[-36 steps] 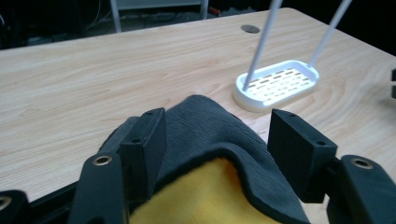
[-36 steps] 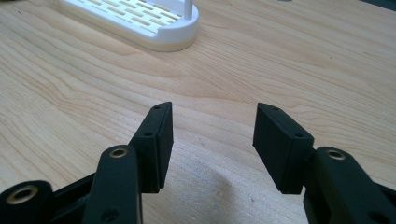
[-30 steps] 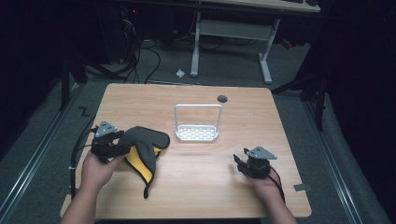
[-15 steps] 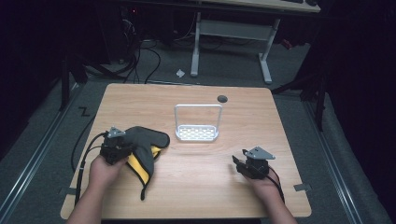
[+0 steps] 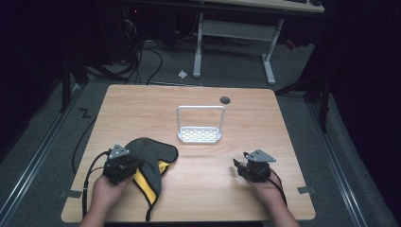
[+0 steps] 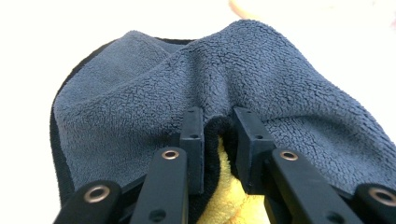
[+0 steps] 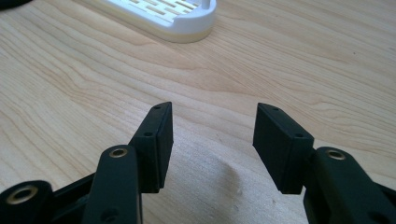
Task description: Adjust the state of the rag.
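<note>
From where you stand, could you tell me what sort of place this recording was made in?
Probably a lab or workshop set up for recording, not a home. A bare wooden table stands on grey carpet, cables trail across the floor behind it, and a height-adjustable desk frame stands beyond in the dark.

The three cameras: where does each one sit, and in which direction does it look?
High view: above the person's side, facing forward and down on the wooden table; both hands show, with left tool and right tool.
Left gripper view: on the left tool, looking along its jaws, pinching the grey-and-yellow cloth.
Right gripper view: on the right tool, jaws open, facing the white rack.
Shared: the cloth and the rack each also show from above.
</note>
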